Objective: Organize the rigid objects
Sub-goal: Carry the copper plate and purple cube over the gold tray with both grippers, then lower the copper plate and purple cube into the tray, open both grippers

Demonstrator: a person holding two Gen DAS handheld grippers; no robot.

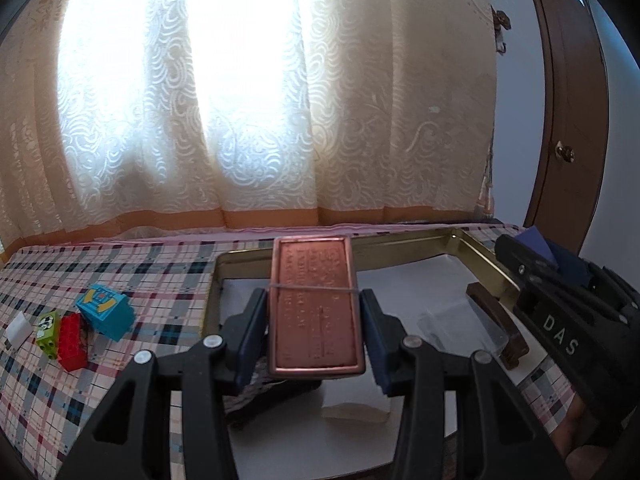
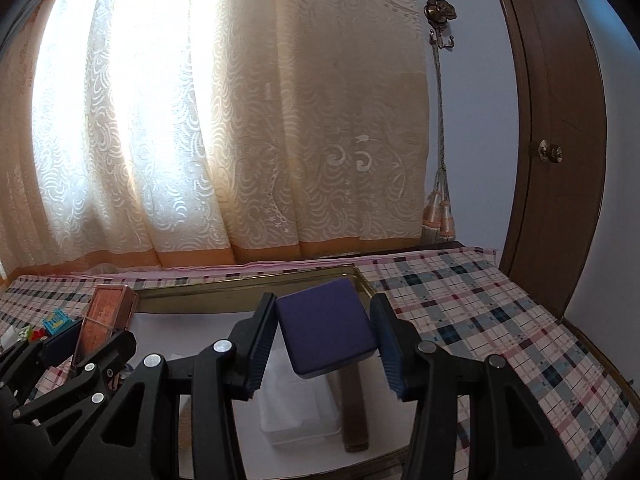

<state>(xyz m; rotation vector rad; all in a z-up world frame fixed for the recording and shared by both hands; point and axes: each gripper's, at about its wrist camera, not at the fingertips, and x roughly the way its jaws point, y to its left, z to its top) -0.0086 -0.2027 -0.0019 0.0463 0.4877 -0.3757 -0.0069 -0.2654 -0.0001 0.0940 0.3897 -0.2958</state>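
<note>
My left gripper point(image 1: 314, 316) is shut on a copper-coloured embossed tin point(image 1: 316, 280) with a rubber band around it, held lengthwise above the near left part of a gold-rimmed tray point(image 1: 400, 240). My right gripper point(image 2: 324, 330) is shut on a dark blue box point(image 2: 326, 332), tilted a little, over the tray's point(image 2: 240, 284) right part. In the left wrist view the right gripper point(image 1: 536, 270) with the blue box point(image 1: 536, 242) shows at the right. The right wrist view has the left gripper point(image 2: 80, 344) and the tin point(image 2: 106, 304) at its left.
On the tray's white lining lie a clear plastic box point(image 2: 296, 404) and a brown wooden block point(image 2: 354, 408). Turquoise point(image 1: 106, 310), red point(image 1: 72, 338) and green point(image 1: 48, 328) toy bricks sit on the checked cloth left of the tray. Curtains hang behind; a brown door point(image 2: 560, 140) stands right.
</note>
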